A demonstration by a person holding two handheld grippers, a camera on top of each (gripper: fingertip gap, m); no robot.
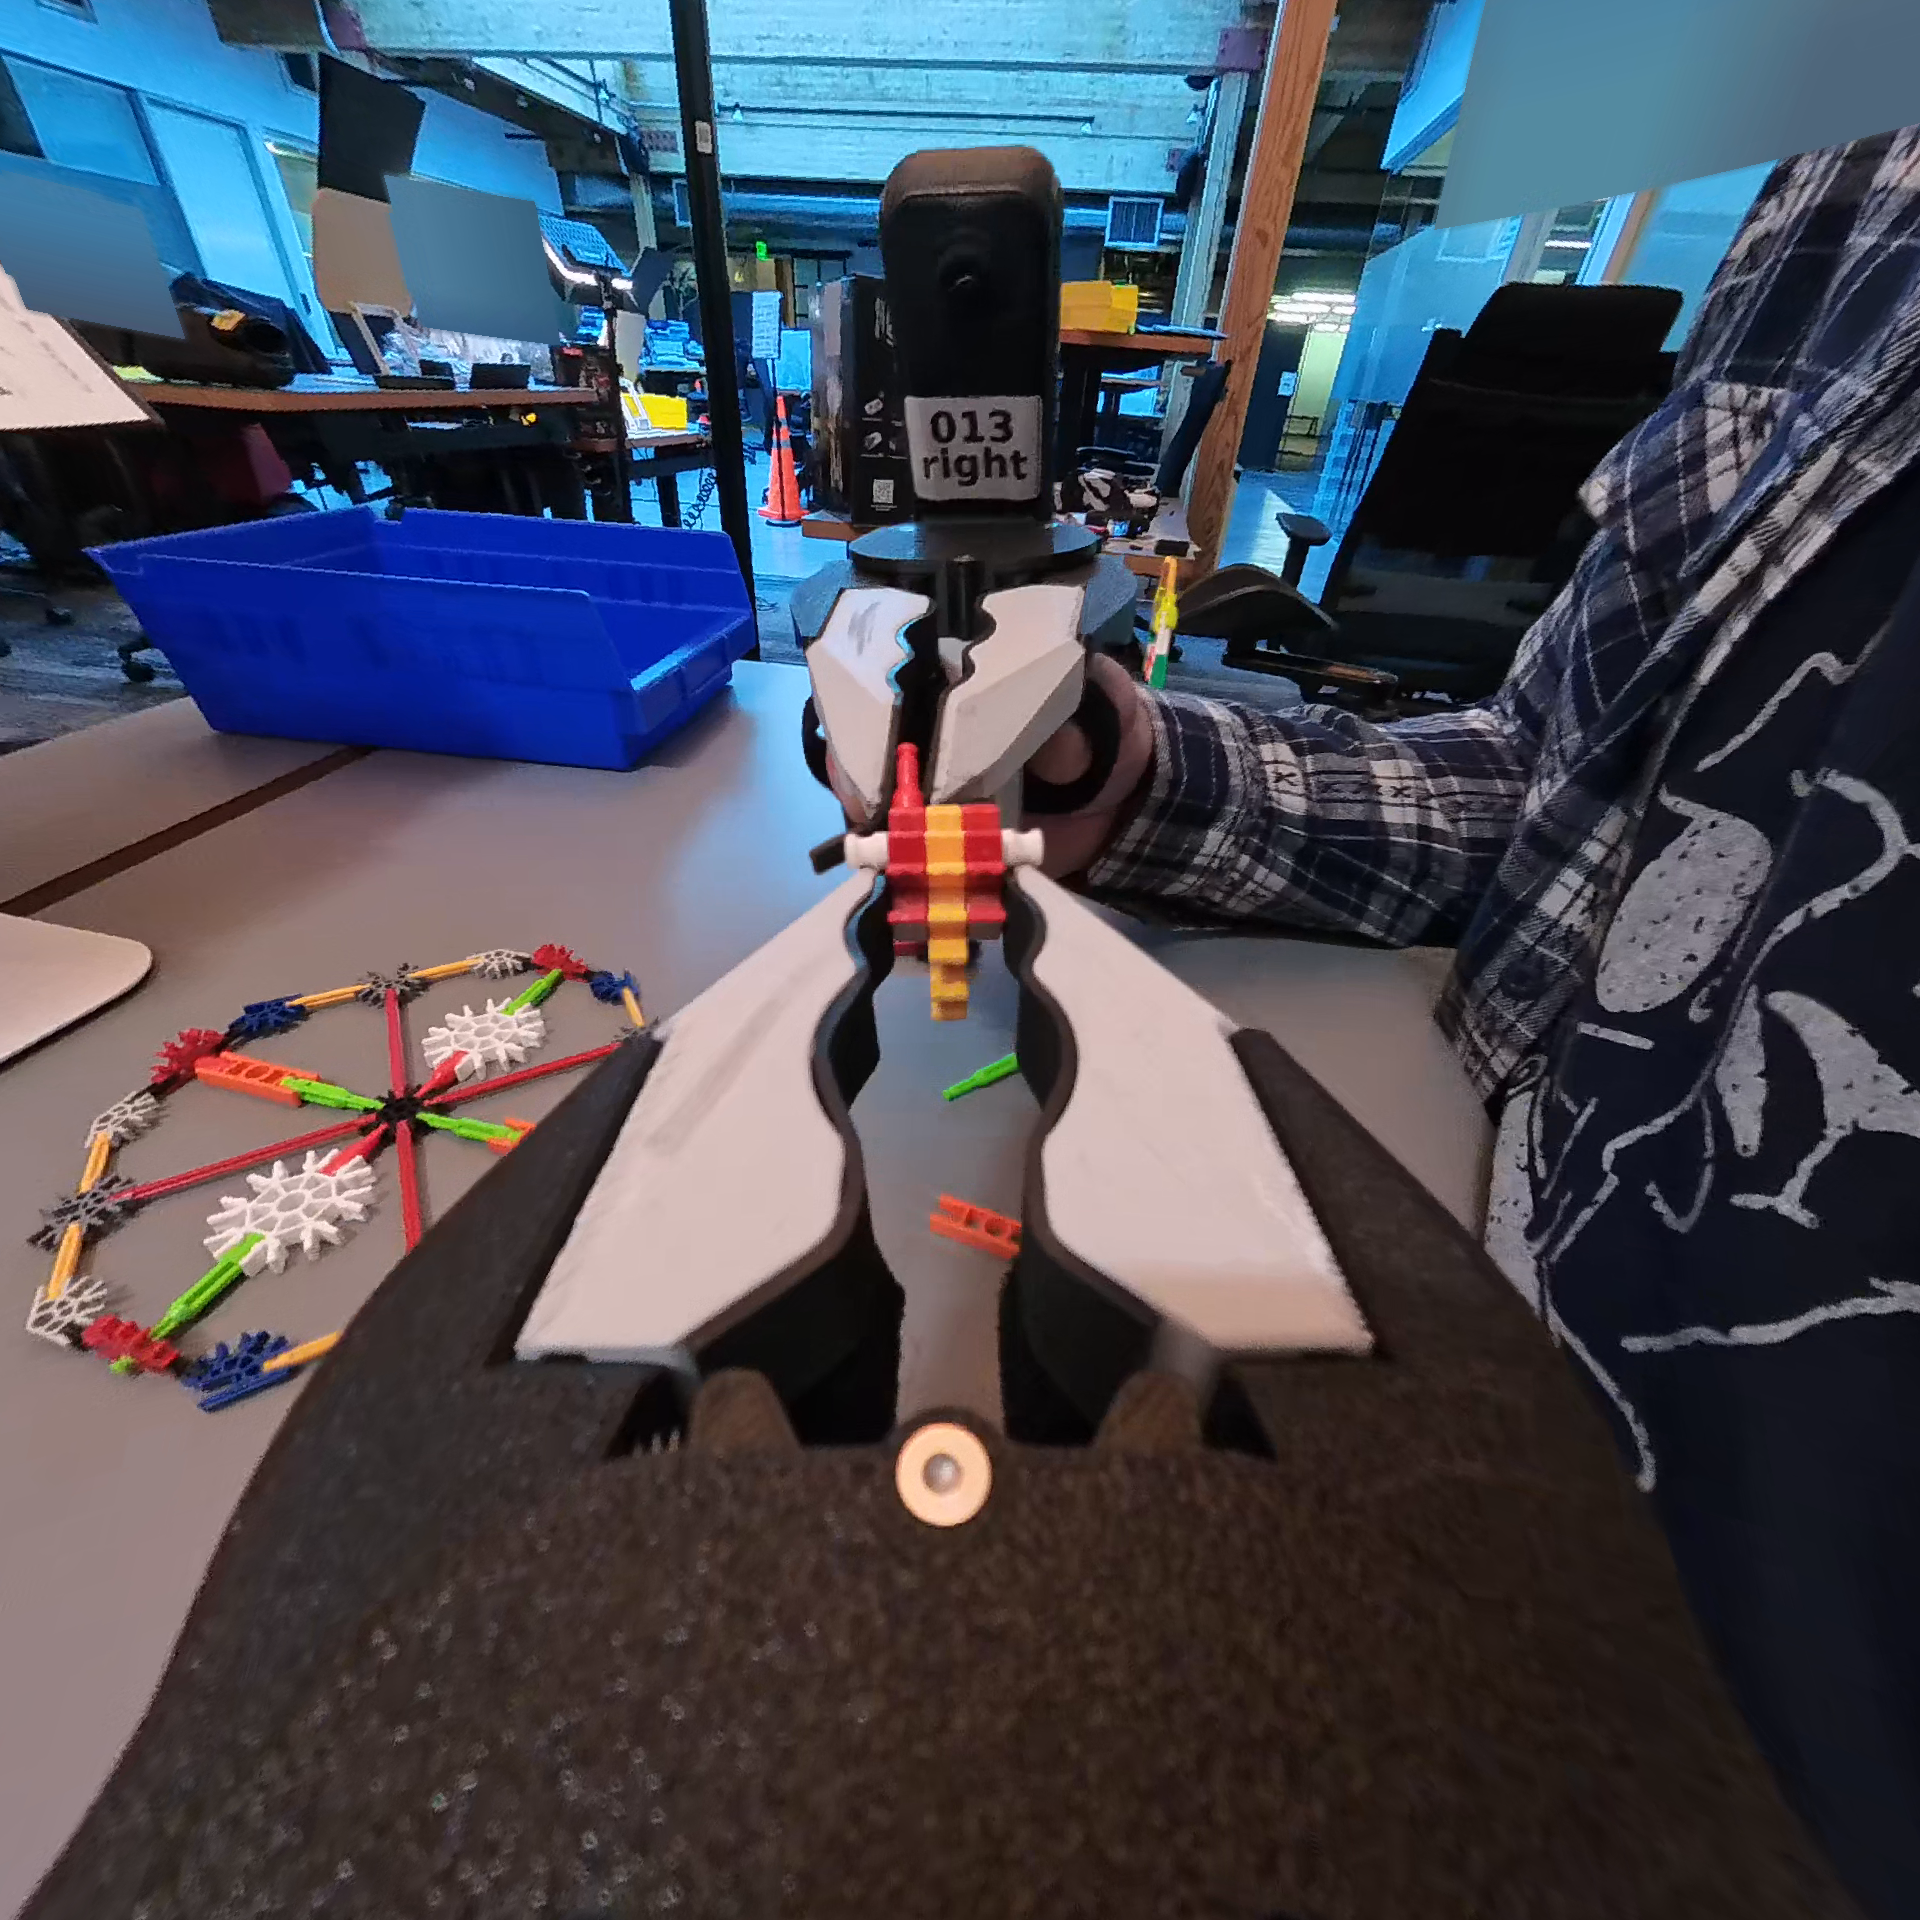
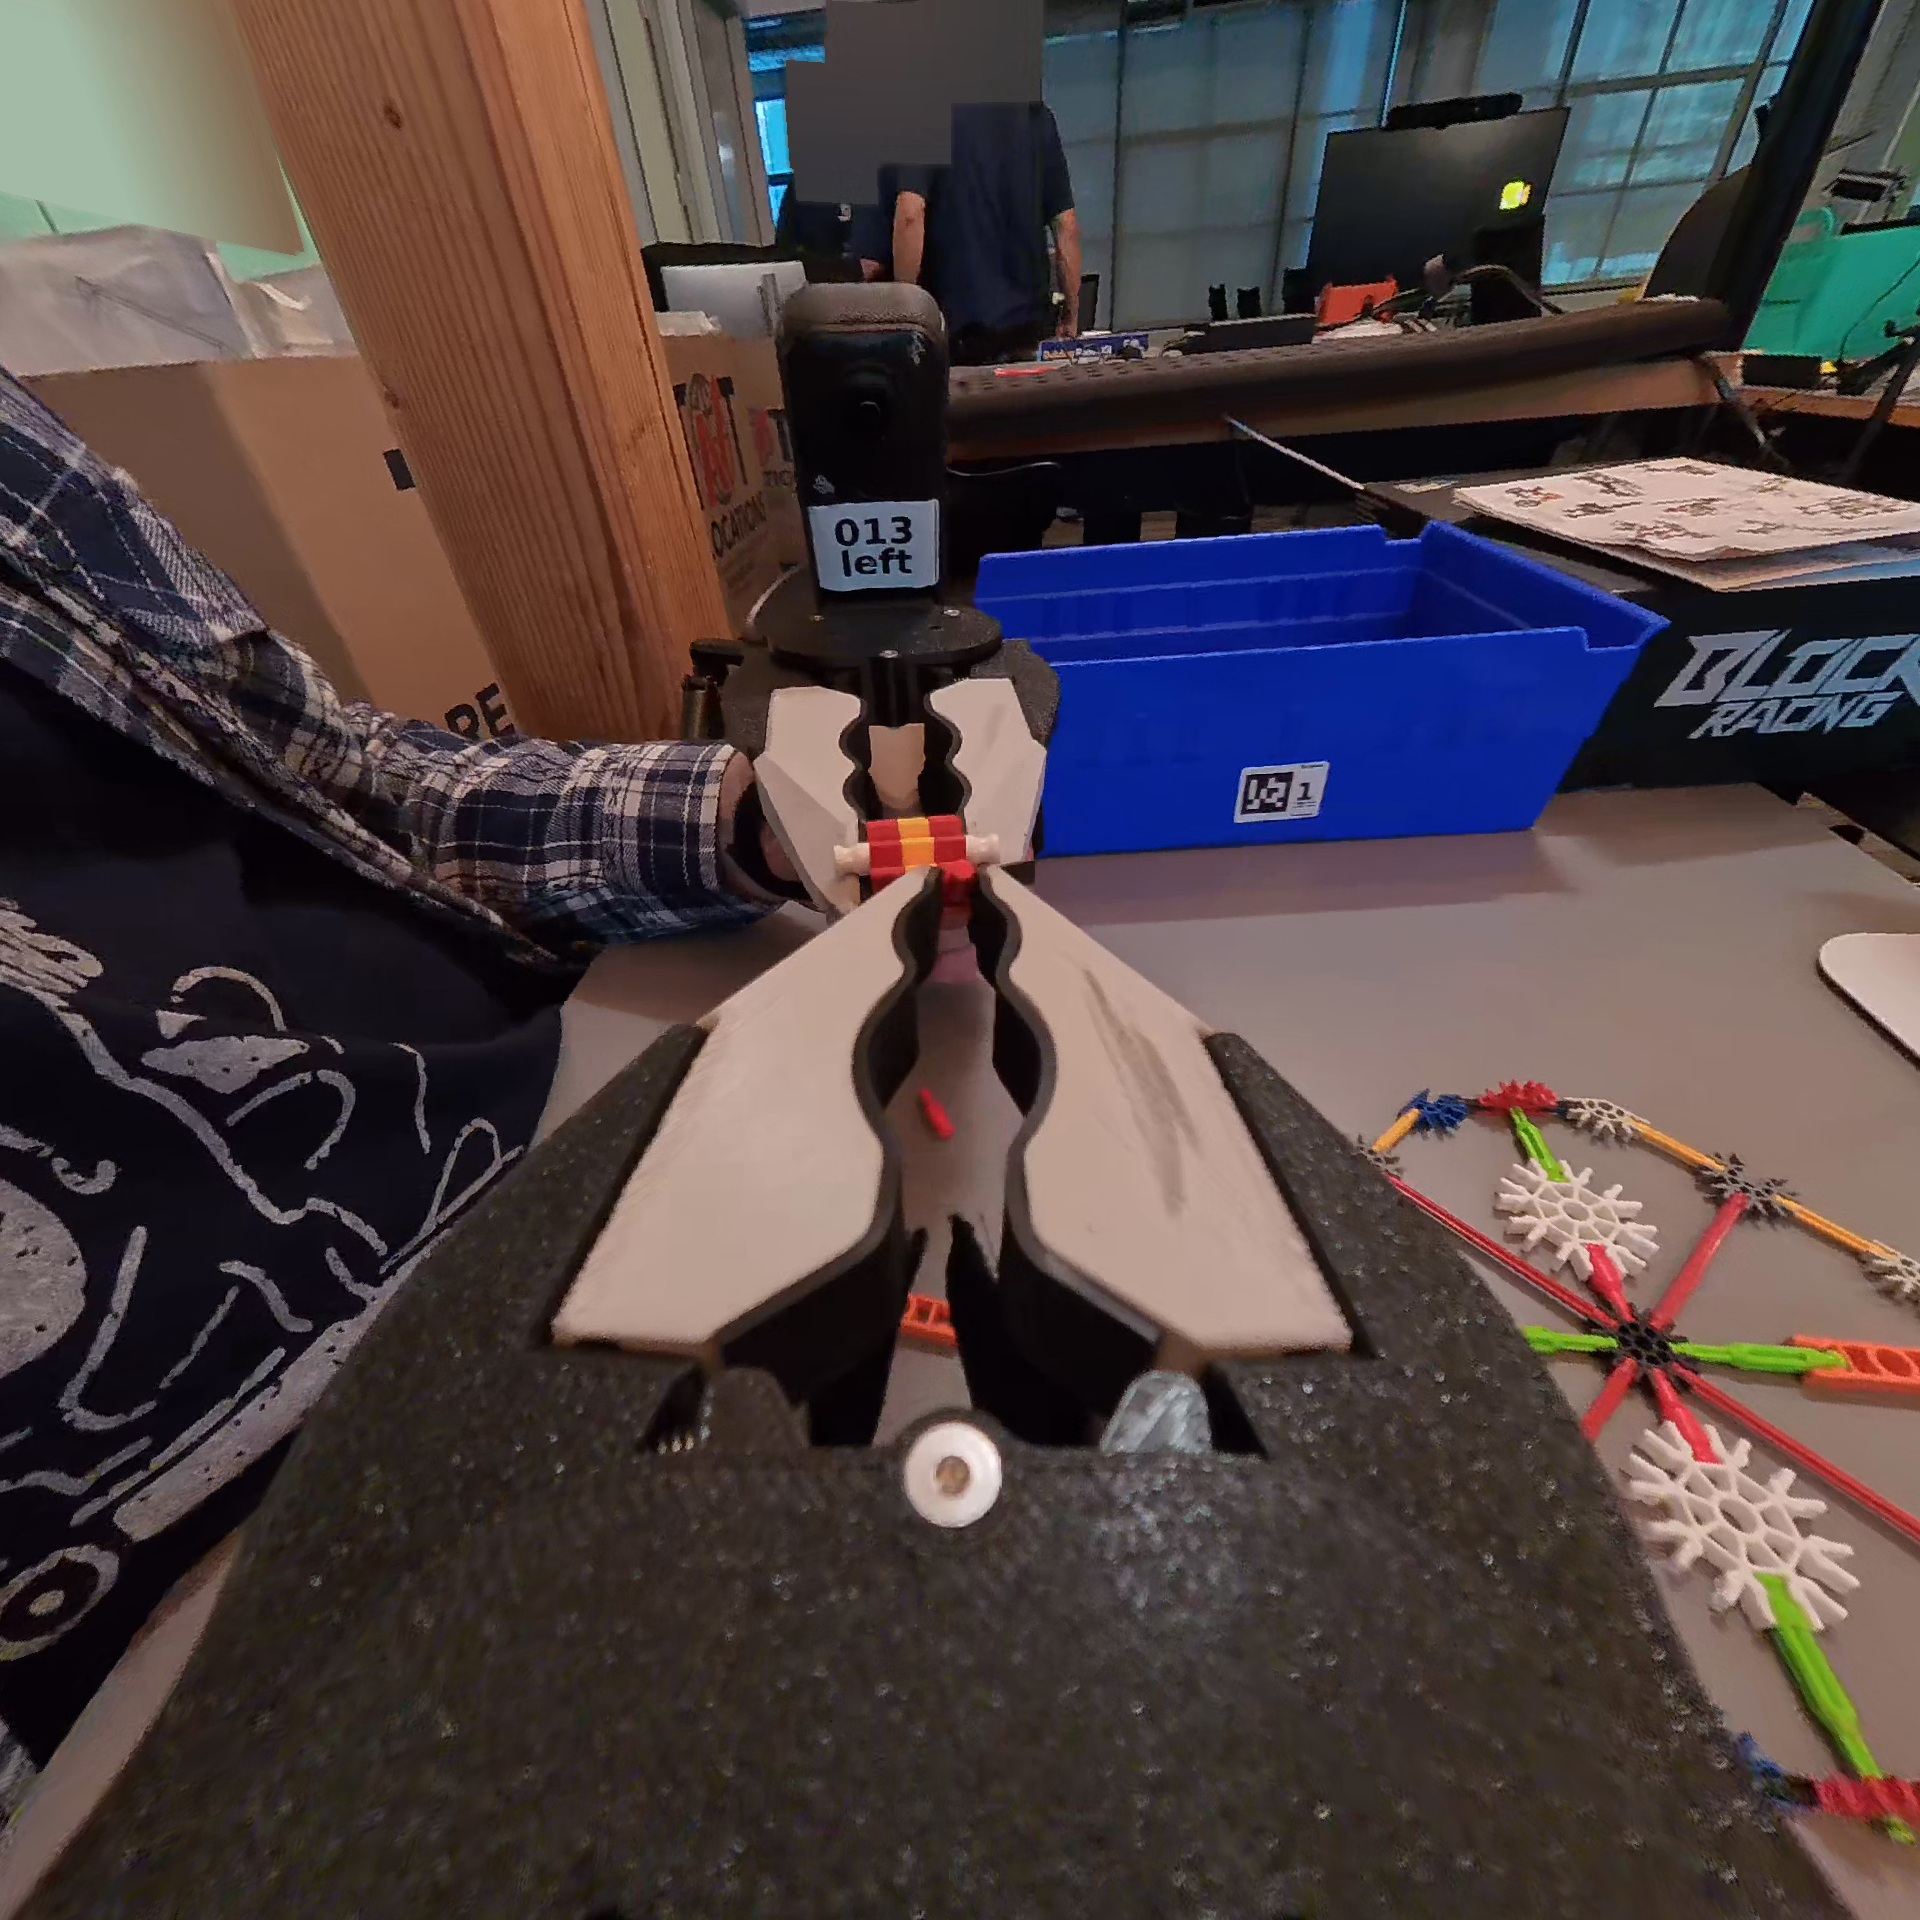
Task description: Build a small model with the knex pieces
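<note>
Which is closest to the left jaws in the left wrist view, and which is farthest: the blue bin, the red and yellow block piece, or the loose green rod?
1. Red and yellow block piece: gripped at the tips of the left gripper.
2. Loose green rod: on the table below.
3. Blue bin: far back on the left.

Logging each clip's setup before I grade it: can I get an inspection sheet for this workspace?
Surface: grey tabletop, a dark seam across it.
Things: small red-and-yellow stacked plastic block piece on a white rod, held above the table.
Clutter: flat wheel of coloured rods and snowflake connectors; loose green rod; loose orange connector; small red peg; blue plastic bin.
Grippers: left gripper and right gripper face each other, both closed on the block piece.
Cables: nothing seen.
Surroundings: wooden post, desks, black office chair, a standing person.
</note>
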